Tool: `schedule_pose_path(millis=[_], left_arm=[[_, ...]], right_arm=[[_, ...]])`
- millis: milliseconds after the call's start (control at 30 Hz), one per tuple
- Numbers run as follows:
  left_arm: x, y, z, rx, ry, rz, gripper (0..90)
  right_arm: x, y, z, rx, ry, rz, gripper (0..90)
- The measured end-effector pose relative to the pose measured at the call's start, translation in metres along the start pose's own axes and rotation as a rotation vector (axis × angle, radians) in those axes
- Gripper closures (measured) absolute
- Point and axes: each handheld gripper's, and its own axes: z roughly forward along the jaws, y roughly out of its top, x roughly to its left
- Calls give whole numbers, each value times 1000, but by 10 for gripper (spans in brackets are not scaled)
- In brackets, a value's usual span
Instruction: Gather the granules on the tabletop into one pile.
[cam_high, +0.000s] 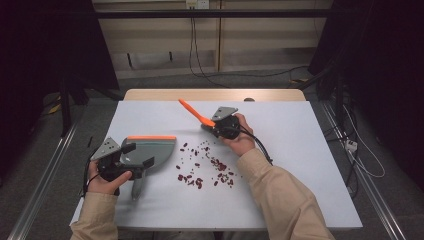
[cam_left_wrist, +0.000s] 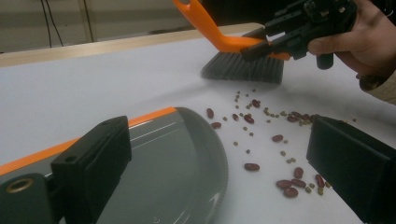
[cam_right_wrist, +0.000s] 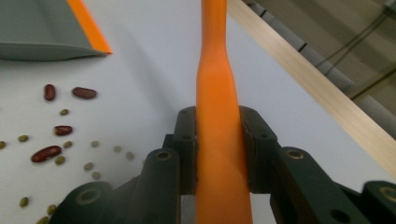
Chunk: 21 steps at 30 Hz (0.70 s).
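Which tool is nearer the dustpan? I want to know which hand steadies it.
Left. The left tool is right at the dustpan, jaws open above its tray. The right tool is farther off across the spilled beans, clamped on the brush.

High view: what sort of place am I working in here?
Probably a lab or recording workshop, not a home. The table stands between dark curtains, with floor rails and loose cables beside it; the beans look like a set-up sweeping test.
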Motion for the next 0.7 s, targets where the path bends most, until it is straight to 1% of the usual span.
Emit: schedule_pose_path(millis=[67, 133, 267, 367, 500, 567, 600, 700], left_arm=[[1, -1, -1, -1, 0, -5, 65], [1, -1, -2, 2, 2, -4, 65], [1, -3, -4, 5, 6, 1, 65], [3, -5, -7, 7, 18, -3, 65], [3, -8, -11, 2, 26, -9, 65], [4, -8, -13, 4, 28, -6, 65], [4, -9, -14, 0, 27, -13, 65], [5, -10, -15, -3, 33, -13, 65]], right_arm=[[8, 1, -1, 22, 8, -41, 713], [14, 1, -5, 25, 25, -67, 713], [26, 1, -16, 16, 95, -74, 713], [36, -1, -24, 13, 124, -94, 713], [47, -5, -35, 3, 157, -105, 712], [53, -7, -39, 6, 163, -120, 712], [56, -8, -42, 7, 169, -126, 712], [61, -9, -47, 6, 186, -137, 711]])
